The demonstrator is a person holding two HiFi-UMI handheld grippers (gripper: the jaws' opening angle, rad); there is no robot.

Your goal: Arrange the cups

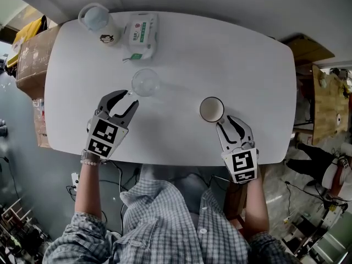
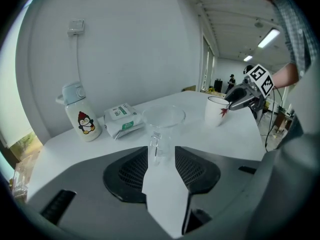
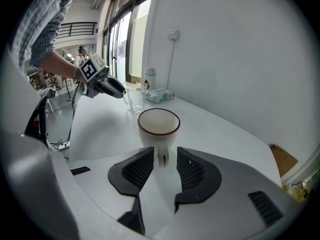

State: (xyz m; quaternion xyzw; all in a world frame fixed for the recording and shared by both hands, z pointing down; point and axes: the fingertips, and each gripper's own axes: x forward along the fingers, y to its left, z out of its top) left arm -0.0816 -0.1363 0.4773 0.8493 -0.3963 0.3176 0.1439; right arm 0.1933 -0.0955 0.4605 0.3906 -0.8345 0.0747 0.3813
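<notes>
A clear glass cup (image 1: 146, 82) (image 2: 162, 126) stands on the white table (image 1: 247, 65), left of centre. My left gripper (image 1: 131, 97) (image 2: 161, 154) is open just in front of it, and the cup's handle lies between the jaws with gaps on both sides. A white mug with a dark red rim (image 1: 212, 109) (image 3: 159, 129) (image 2: 216, 110) stands to the right, near the front edge. My right gripper (image 1: 224, 122) (image 3: 164, 156) is open too, its jaws on either side of the mug's handle without pressing on it.
A white bottle with a penguin print (image 1: 102, 23) (image 2: 80, 116) and a pack of wipes (image 1: 140, 34) (image 2: 122, 120) sit at the table's far left. A cardboard box (image 1: 33, 54) stands off the left edge. The table's front edge runs just behind both grippers.
</notes>
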